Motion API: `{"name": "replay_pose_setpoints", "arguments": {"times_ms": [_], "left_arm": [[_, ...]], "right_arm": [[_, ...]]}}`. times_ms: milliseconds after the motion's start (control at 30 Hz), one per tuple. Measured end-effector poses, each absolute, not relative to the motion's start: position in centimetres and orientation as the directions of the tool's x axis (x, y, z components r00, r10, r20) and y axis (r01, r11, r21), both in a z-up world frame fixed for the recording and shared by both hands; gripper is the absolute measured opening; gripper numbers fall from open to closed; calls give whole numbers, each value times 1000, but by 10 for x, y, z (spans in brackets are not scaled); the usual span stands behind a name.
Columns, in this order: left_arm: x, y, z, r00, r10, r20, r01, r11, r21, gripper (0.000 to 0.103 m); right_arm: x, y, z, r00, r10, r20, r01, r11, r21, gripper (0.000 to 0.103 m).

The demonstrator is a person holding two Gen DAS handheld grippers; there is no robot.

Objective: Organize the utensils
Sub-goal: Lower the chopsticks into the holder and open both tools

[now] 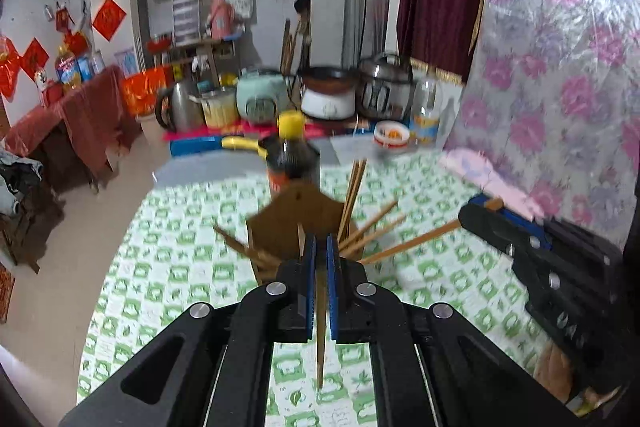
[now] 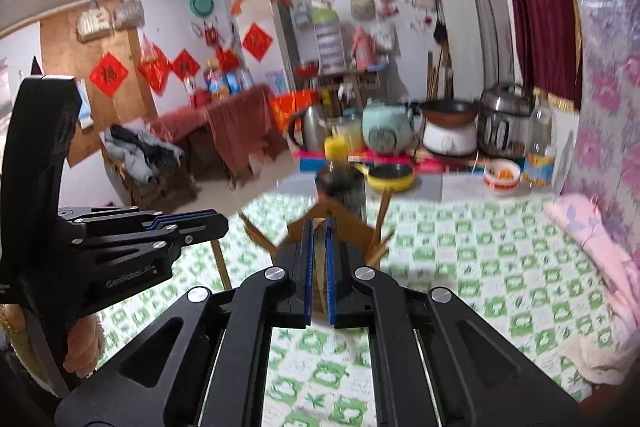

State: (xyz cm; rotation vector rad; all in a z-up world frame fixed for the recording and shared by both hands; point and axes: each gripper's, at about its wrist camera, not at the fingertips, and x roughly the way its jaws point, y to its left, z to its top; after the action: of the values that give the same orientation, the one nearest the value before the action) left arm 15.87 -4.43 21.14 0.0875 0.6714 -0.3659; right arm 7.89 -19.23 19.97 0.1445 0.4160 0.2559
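A brown chopstick holder (image 1: 296, 219) (image 2: 352, 227) stands on the green-checked tablecloth (image 1: 180, 267) with several wooden chopsticks fanning out of it. My left gripper (image 1: 320, 239) is shut on one chopstick (image 1: 320, 339), which hangs down below the pads; the right wrist view shows this gripper (image 2: 222, 223) at the left with the same chopstick (image 2: 221, 263) under it. My right gripper (image 2: 319, 223) is shut on another chopstick (image 2: 320, 267). In the left wrist view that gripper (image 1: 480, 207) is at the right, its chopstick (image 1: 416, 241) slanting toward the holder. Both grippers are above the table.
A dark bottle with a yellow cap (image 1: 292, 163) stands just behind the holder. Pink cloth (image 2: 592, 239) lies along the right edge by the floral wall. A yellow pan (image 2: 390, 177), a bowl (image 2: 502, 177), a plastic bottle (image 2: 540, 147) and cookers crowd the far end.
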Motion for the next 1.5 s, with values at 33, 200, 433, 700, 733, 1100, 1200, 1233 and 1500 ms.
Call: {"name": "replay_pose_setpoints", "arguments": {"times_ms": [33, 200, 433, 700, 733, 1100, 1200, 1233, 1500], "left_arm": [[160, -47, 216, 730, -300, -614, 356, 934, -33, 6], [178, -60, 238, 779, -280, -561, 337, 942, -3, 6], [191, -68, 200, 700, -349, -623, 412, 910, -46, 6], [183, -70, 97, 558, -336, -759, 476, 878, -38, 6], [185, -75, 84, 538, -331, -775, 482, 875, -39, 6], [228, -101, 40, 489, -280, -826, 446, 894, -39, 39], [238, -109, 30, 478, -259, -839, 445, 895, -22, 33], [240, -111, 27, 476, -254, -842, 442, 897, -20, 24], [223, -85, 62, 530, -315, -787, 427, 901, -73, 6]], "right_arm": [[79, -191, 201, 885, 274, -375, -217, 958, 189, 6], [88, -184, 204, 895, 254, -366, -205, 964, 167, 6], [114, -190, 184, 870, 277, -408, -201, 955, 220, 6], [113, -212, 184, 886, 285, -365, -191, 943, 273, 6], [111, -214, 186, 890, 283, -356, -189, 942, 277, 6], [105, -222, 190, 898, 283, -336, -186, 938, 292, 6], [107, -225, 189, 897, 284, -340, -183, 937, 299, 6], [107, -226, 188, 897, 283, -341, -181, 936, 301, 6], [110, -235, 188, 898, 284, -335, -171, 929, 329, 6]]}}
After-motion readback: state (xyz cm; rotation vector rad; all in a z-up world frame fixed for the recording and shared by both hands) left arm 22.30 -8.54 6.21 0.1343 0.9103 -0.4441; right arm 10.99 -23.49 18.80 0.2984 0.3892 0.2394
